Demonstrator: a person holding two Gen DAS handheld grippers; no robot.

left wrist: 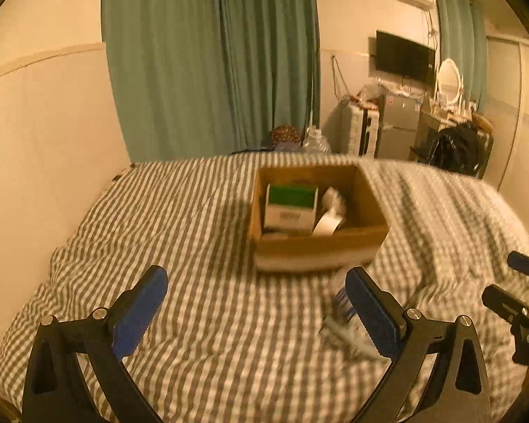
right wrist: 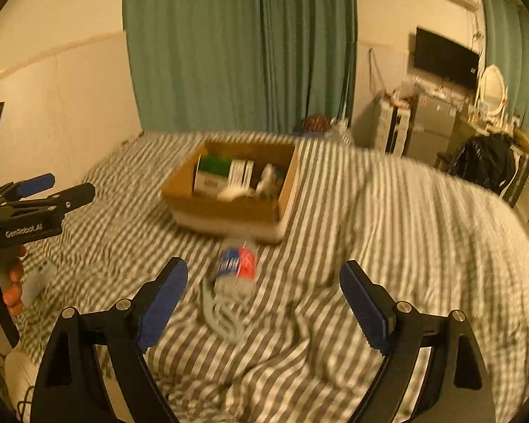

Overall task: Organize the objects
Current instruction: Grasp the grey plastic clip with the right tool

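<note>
A brown cardboard box (left wrist: 321, 243) (right wrist: 225, 208) stands on the striped bed. Inside it are a green-and-white carton (left wrist: 289, 208) (right wrist: 211, 172) and white crumpled items (left wrist: 329, 215). In front of the box lies a small packet with a blue and red label (right wrist: 237, 264) beside a grey cord bundle (right wrist: 220, 313); in the left wrist view that packet (left wrist: 342, 299) is partly hidden behind the right finger. My left gripper (left wrist: 255, 303) (right wrist: 58, 185) is open and holds nothing. My right gripper (right wrist: 264, 299) is open too, just short of the packet; its tips (left wrist: 511, 282) show at the left view's right edge.
The grey-and-white striped bedspread (left wrist: 194, 246) (right wrist: 405, 246) is rumpled toward the right. Green curtains (left wrist: 211, 60) hang behind the bed. A small fridge (left wrist: 396, 123), a wall TV (left wrist: 403, 56), a mirror and a chair with dark clothes (left wrist: 455, 148) stand at the back right. A person's hand (right wrist: 12, 289) holds the left gripper.
</note>
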